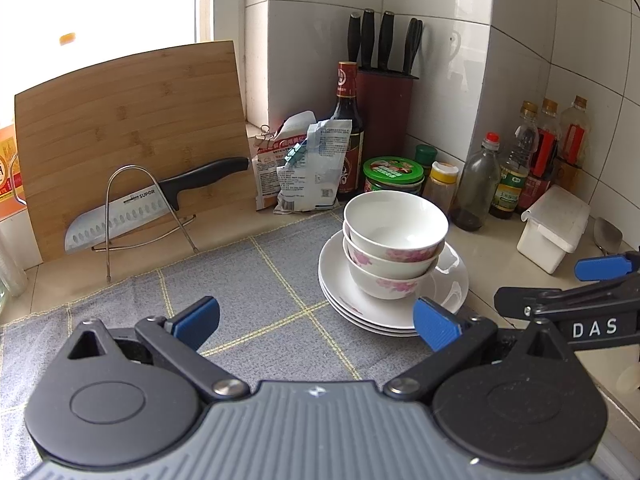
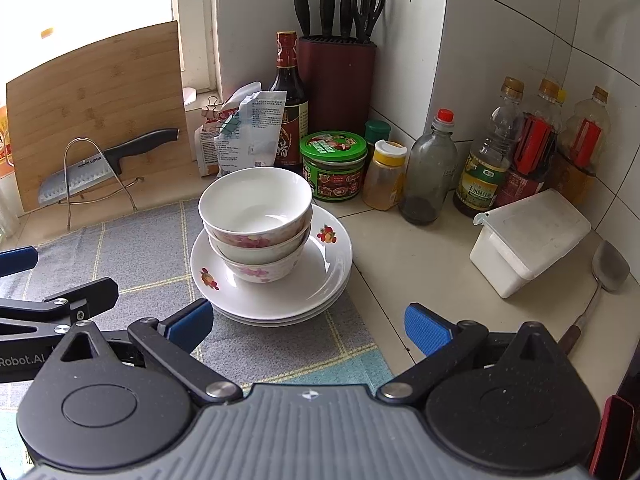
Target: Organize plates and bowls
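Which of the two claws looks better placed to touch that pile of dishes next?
Probably the right gripper: the bowls and plates sit almost straight ahead of its open jaws. They lie off to the right of the left gripper.

"SUPOR" stood on the knife (image 1: 132, 216) blade. "DAS" was printed on the right tongs (image 1: 592, 326), and "Robot.AI" on the left tongs (image 2: 24, 360). Bottle and jar labels were unreadable.

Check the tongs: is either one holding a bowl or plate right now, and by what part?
Nothing is held. The left tongs and right tongs are both open and empty, short of the stacked bowls on the plates.
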`<state>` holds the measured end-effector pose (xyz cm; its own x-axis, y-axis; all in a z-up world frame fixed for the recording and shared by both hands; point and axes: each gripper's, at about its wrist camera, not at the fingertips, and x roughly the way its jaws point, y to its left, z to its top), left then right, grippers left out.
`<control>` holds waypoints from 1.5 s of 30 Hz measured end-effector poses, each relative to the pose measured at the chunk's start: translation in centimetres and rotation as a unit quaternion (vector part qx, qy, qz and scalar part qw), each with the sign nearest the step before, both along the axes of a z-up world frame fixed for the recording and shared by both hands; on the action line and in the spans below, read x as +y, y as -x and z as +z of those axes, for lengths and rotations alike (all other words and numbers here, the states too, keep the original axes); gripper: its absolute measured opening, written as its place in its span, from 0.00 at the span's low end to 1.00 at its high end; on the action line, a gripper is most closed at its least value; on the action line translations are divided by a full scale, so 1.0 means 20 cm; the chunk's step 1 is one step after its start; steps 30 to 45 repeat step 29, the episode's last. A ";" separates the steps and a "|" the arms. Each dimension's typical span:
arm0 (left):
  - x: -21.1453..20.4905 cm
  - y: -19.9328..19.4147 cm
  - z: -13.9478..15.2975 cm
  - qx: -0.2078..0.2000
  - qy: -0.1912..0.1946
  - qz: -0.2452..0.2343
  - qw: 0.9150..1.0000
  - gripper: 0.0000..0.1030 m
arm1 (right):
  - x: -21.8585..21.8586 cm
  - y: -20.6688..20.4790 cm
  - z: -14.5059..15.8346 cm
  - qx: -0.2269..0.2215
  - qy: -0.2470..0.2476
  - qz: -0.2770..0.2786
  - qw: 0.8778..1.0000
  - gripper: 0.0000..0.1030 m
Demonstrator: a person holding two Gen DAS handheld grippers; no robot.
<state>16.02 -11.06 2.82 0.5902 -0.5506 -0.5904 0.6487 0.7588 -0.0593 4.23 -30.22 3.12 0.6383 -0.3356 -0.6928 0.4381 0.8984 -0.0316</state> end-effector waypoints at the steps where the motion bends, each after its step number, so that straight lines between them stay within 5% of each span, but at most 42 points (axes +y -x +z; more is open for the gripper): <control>1: 0.00 0.00 0.00 0.000 0.000 0.000 1.000 0.99 | 0.00 0.00 0.00 0.000 0.001 -0.001 1.000 1.00; 45: 0.00 0.01 0.02 0.001 0.000 -0.008 1.000 0.99 | 0.01 0.00 0.02 -0.004 0.013 -0.003 1.000 1.00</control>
